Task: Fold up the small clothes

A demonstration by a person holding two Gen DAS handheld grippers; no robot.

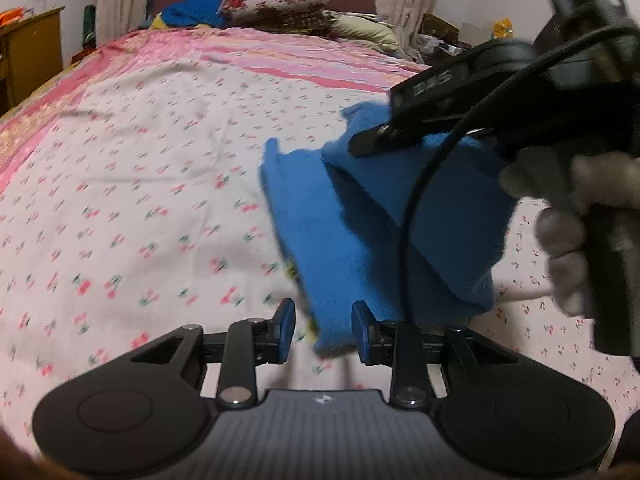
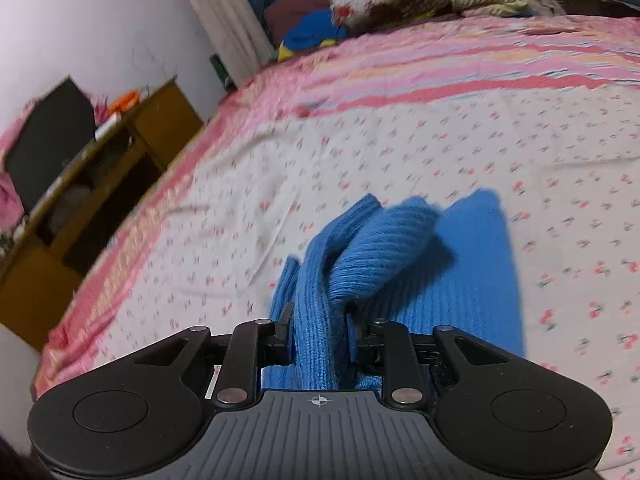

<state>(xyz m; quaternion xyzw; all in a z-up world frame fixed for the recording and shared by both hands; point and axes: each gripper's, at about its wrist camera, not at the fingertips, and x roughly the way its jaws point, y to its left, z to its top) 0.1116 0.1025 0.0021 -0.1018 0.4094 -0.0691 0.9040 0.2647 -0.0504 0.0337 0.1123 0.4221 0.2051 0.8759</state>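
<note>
Blue and woolly, the small ribbed knit garment [image 1: 384, 216] lies on the bed with the white flowery sheet [image 1: 140, 168], partly flat and partly lifted up. The right gripper [image 2: 318, 334] has its two fingers closed on a bunched fold of the knit, and that fold hangs soft and droopy from it. The left gripper [image 1: 324, 326] has its fingers apart, with the near edge of the blue cloth sitting between them, but they are not pinching it. This knit looks light and very floppy, so it will bend and sag wherever nothing holds it up. It also looks thick and fuzzy, so it should not slip out easily. It will not break, but it could stretch if pulled hard. A good place to hold is a corner or the ribbed edge, with a good bit of cloth between the fingers. Two holds well apart would likely keep the fold neat.
</note>
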